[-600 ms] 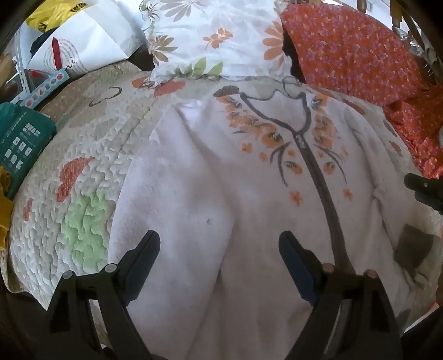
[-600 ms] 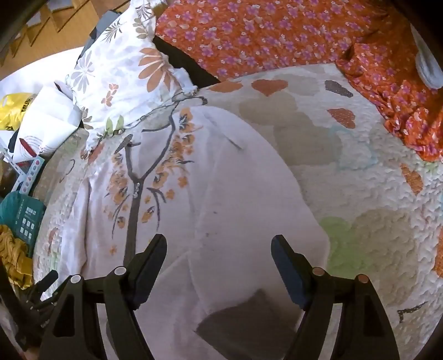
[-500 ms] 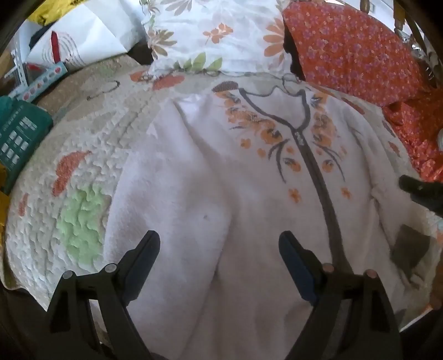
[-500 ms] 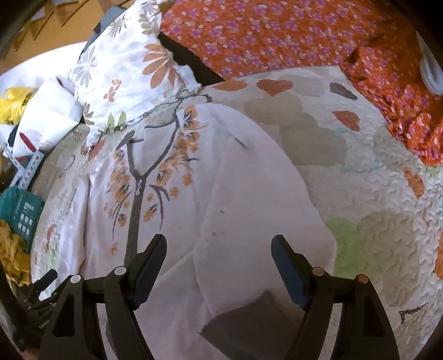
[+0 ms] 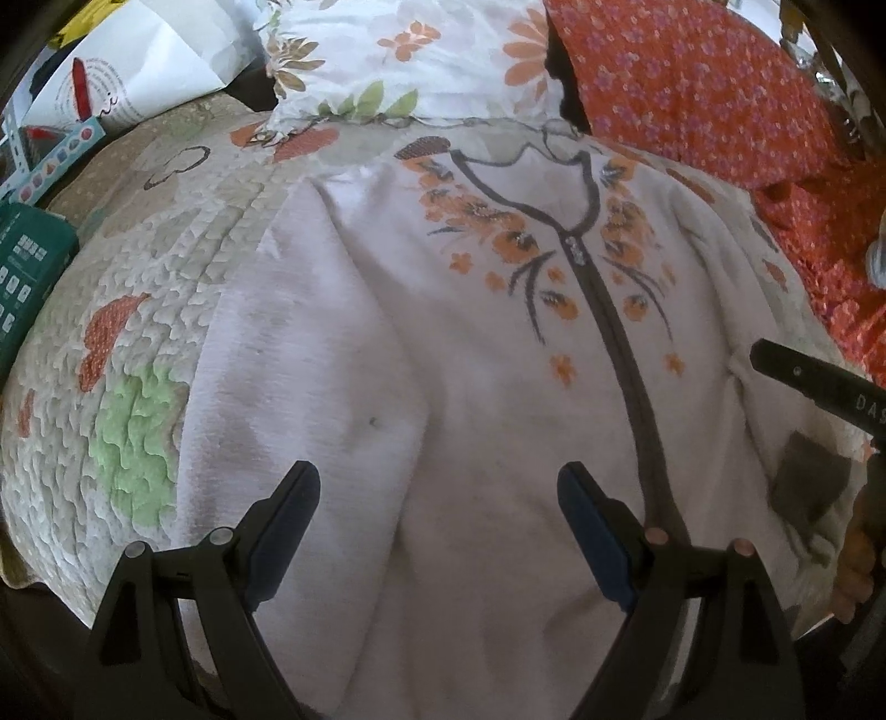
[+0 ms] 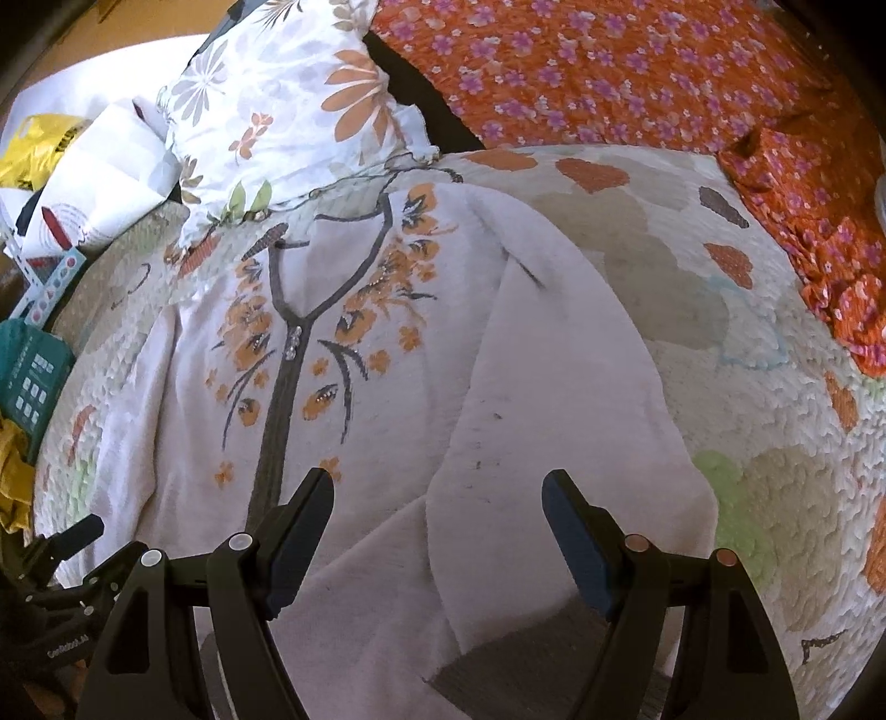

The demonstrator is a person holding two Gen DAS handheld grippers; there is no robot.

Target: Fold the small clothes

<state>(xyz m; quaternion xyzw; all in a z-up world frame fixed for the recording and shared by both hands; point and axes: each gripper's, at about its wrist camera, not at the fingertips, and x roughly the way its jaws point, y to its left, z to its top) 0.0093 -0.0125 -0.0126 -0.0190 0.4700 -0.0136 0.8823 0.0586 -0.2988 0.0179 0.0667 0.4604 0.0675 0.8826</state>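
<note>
Bed w/ quilt, cream w/ orange, green & grey patches. On it: white top, spread flat, front up, grey zip down the mid, orange flowers at chest. Pillow at far edge, touching top's collar. Orange cloth along far right. Green box at left edge.

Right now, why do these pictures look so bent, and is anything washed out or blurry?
Left wrist view: fisheye bulges the quilted bedspread and darkens the corners; the white zip jacket is sharp under soft daylight. Right wrist view: same curving; the top left is blown out by glare beside the floral pillow; the orange flowered cloth looks slightly soft at the rim.
</note>
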